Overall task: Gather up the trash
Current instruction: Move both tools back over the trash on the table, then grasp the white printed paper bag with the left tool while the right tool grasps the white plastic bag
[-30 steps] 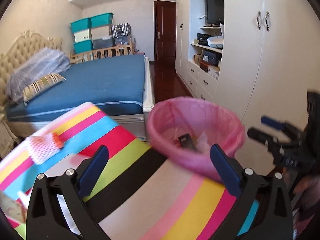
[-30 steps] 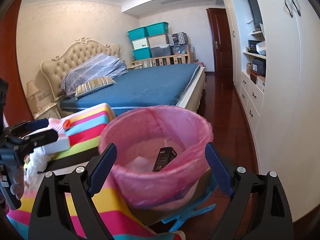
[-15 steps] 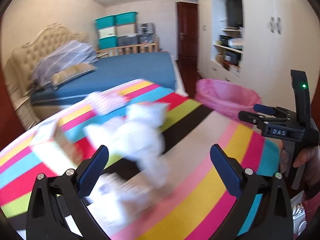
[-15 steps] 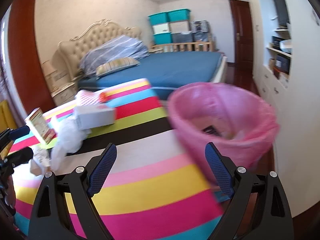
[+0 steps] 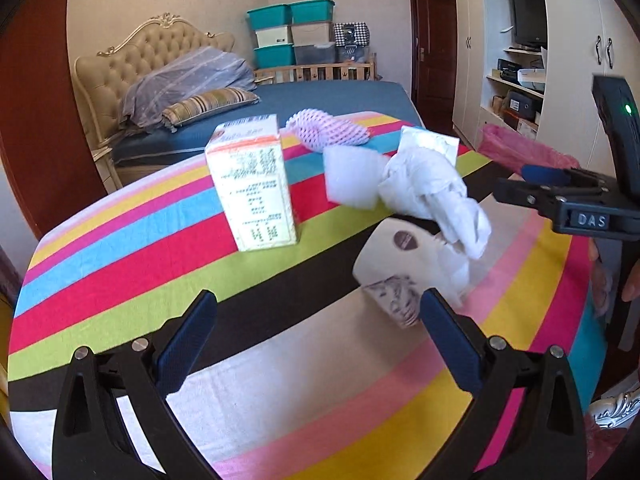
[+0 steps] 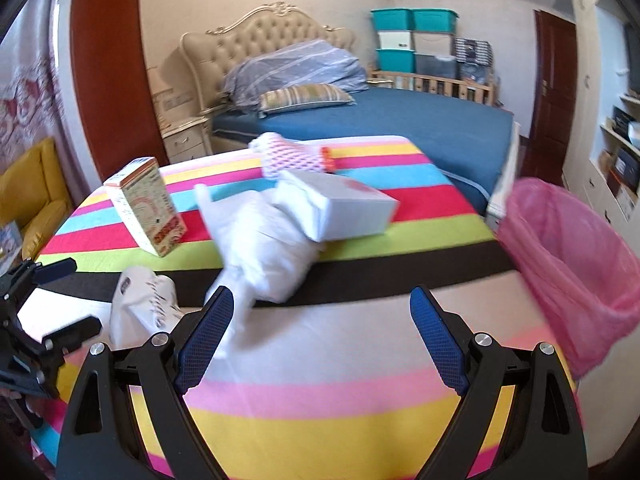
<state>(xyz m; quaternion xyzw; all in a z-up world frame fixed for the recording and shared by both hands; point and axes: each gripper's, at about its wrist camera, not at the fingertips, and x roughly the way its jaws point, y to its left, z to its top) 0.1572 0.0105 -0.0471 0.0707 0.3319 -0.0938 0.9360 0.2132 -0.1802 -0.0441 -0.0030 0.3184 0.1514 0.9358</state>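
**Desk:** What do the grippers show?

**Photographer:** Both are empty, with nothing between the pads. The left gripper [image 5: 316, 340] hangs spread wide over the striped tablecloth [image 5: 120, 280], and the right gripper [image 6: 320, 336] is likewise parted above the same cloth.

**Desk:** And the trash?

**Photographer:** It is strewn ahead of them: an upright carton [image 5: 252, 184], a crumpled white wad [image 5: 436, 196], a printed white packet [image 5: 400, 264] nearest the left gripper's right pad, a flat white box [image 6: 340, 212] and pink foam netting [image 5: 326, 132] at the far edge. The pink-lined bin [image 6: 576, 264] stands off the table's right side (some distance from the pile).

**Desk:** Risks?

**Photographer:** Probably a careless reach. The carton looks tall and light, so a grazing finger could topple it; the wad might slip a shallow pinch.
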